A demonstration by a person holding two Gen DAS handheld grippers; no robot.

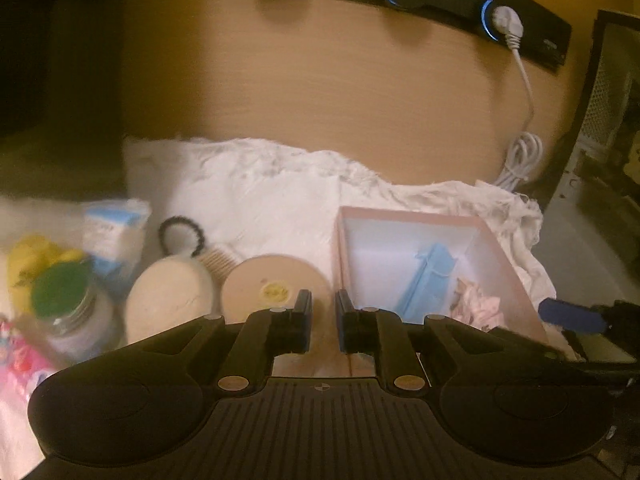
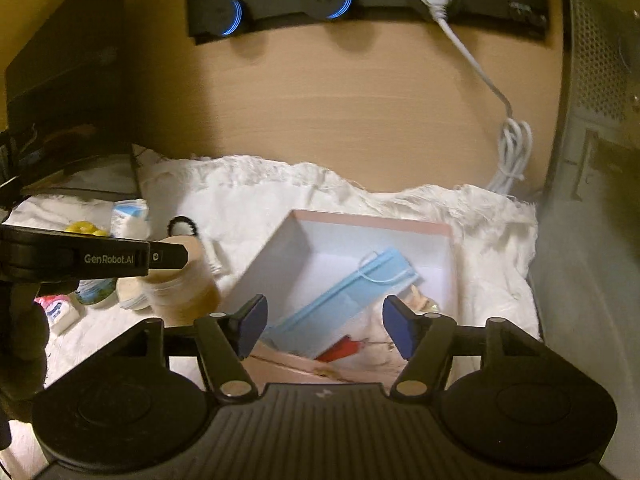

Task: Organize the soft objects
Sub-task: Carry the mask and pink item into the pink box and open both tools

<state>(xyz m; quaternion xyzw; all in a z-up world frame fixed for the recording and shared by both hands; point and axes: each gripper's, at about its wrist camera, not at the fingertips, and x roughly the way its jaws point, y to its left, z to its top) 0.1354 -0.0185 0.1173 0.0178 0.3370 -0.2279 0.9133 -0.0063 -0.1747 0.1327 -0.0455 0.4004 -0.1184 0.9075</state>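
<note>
Both tongs hover at the near edge of a pink box on a white cloth.

The left tongs stand narrow, holding nothing, just behind a round lid; the right tongs gape wide over the pink box. Inside lies a blue face mask. Beyond, white cloth covers the tabletop.

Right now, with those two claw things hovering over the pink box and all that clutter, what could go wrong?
The left gripper, its jaws nearly closed, sits close to the round tan lid and may knock it. The right gripper, open over the pink box, could snag the blue face mask loops and drag it out. The loose white cloth under everything could bunch and shift the box.
</note>
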